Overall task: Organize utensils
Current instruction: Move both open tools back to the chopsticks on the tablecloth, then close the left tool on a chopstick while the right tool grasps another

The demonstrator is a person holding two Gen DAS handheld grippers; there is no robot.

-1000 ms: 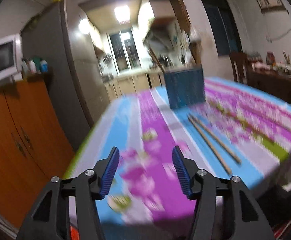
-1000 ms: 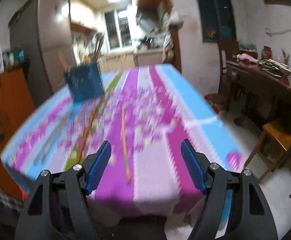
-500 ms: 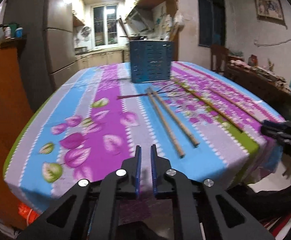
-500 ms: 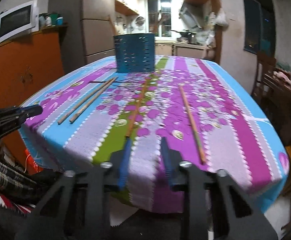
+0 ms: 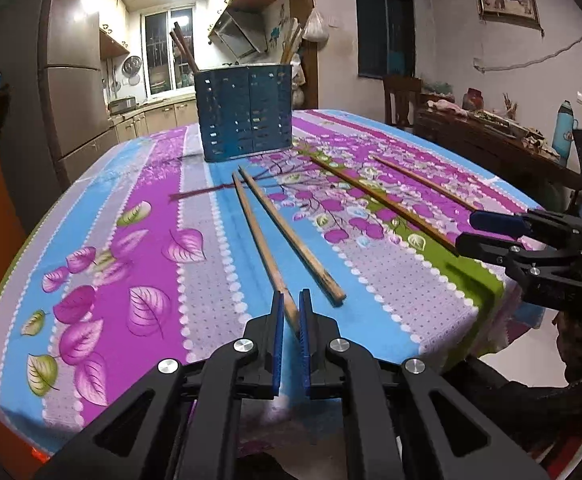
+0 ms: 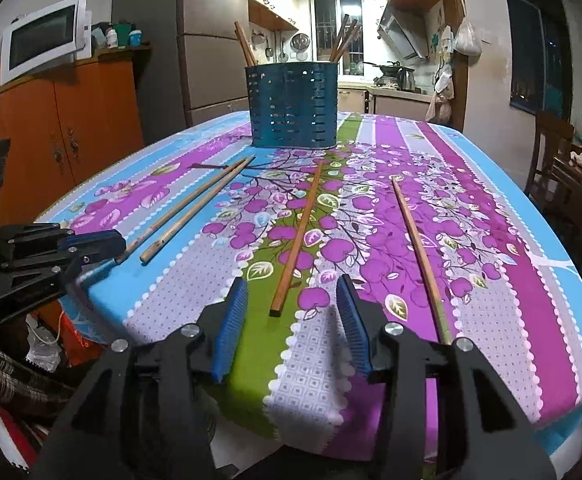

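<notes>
Since the frame half a second back, the left gripper (image 5: pixel 289 312) has come forward over the near edge of the table (image 5: pixel 431 320), and its blue fingers (image 5: pixel 278 320), which then stood together over bare cloth, are now clamped on the near end of a wooden chopstick (image 5: pixel 259 236).

In the left wrist view, a second chopstick (image 5: pixel 291 236) lies just beside the gripped one, free of the fingers. Two more chopsticks lie further right, and the right gripper (image 5: pixel 487 232) hangs at the near end of one of them. The blue perforated holder (image 5: pixel 245 112) stands upright at the far side of the table with several chopsticks sticking out of it.

In the right wrist view, the right gripper (image 6: pixel 291 304) has its fingers (image 6: pixel 233 312) apart and opening, touching nothing. The end of a reddish chopstick (image 6: pixel 297 240) lies just ahead of the gap between them. A paler chopstick (image 6: pixel 417 248) lies to its right, well apart.
</notes>
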